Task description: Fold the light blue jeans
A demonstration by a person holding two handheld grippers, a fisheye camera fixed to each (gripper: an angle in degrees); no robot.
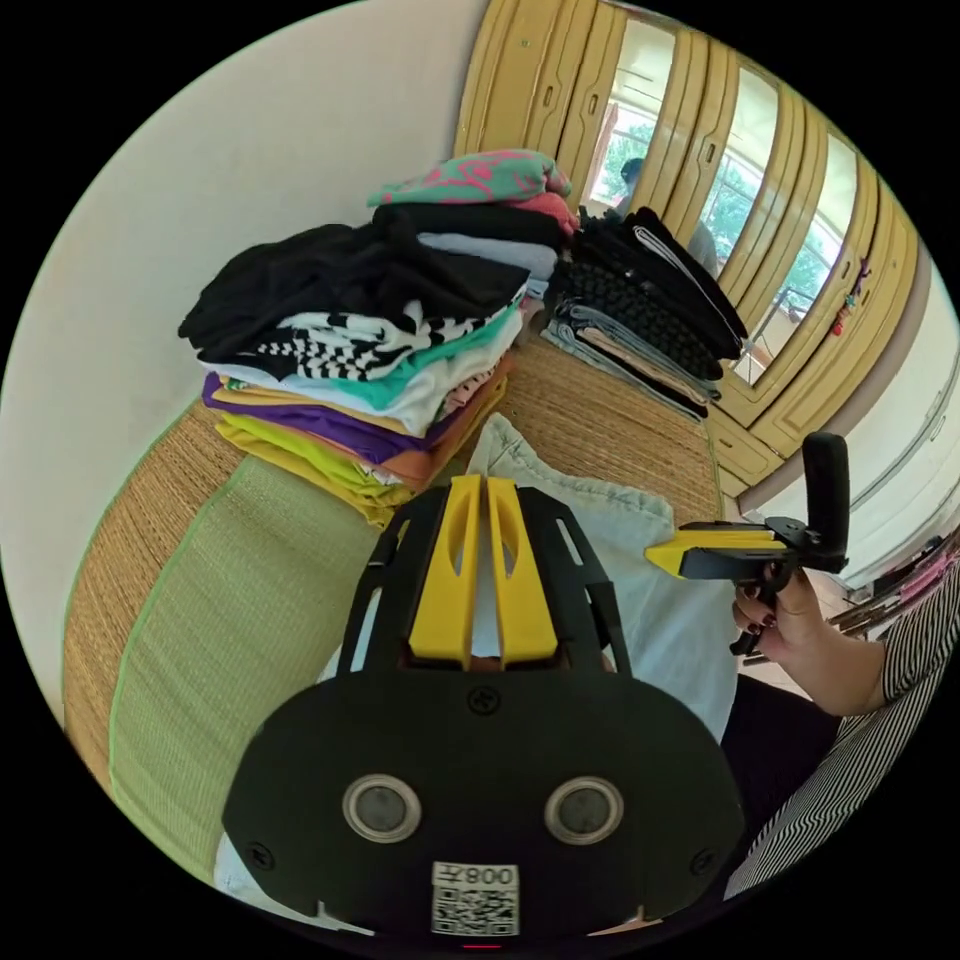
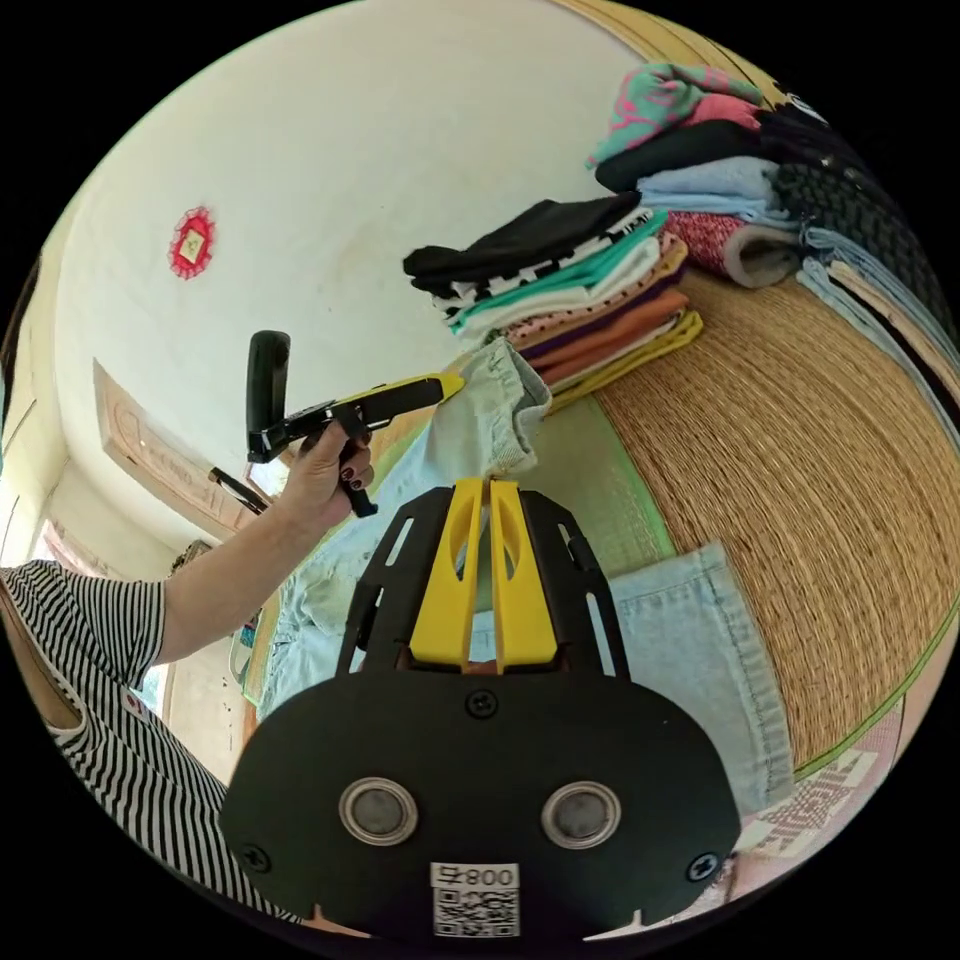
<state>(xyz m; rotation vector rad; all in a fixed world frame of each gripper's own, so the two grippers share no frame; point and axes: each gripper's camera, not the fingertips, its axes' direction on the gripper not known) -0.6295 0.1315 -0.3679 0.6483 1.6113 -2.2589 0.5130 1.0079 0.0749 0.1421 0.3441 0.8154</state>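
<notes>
Denim, pale and soft, makes up the light blue jeans [image 2: 690,640], which lie on a coarse woven straw mat [image 2: 800,440] with a stitched hem flat near its edge and a rumpled end lifted. The left gripper [image 2: 452,384] and the right gripper [image 2: 481,487] each pinch that raised fabric, yellow jaws closed. Folded clothes [image 1: 370,370] sit stacked behind.
</notes>
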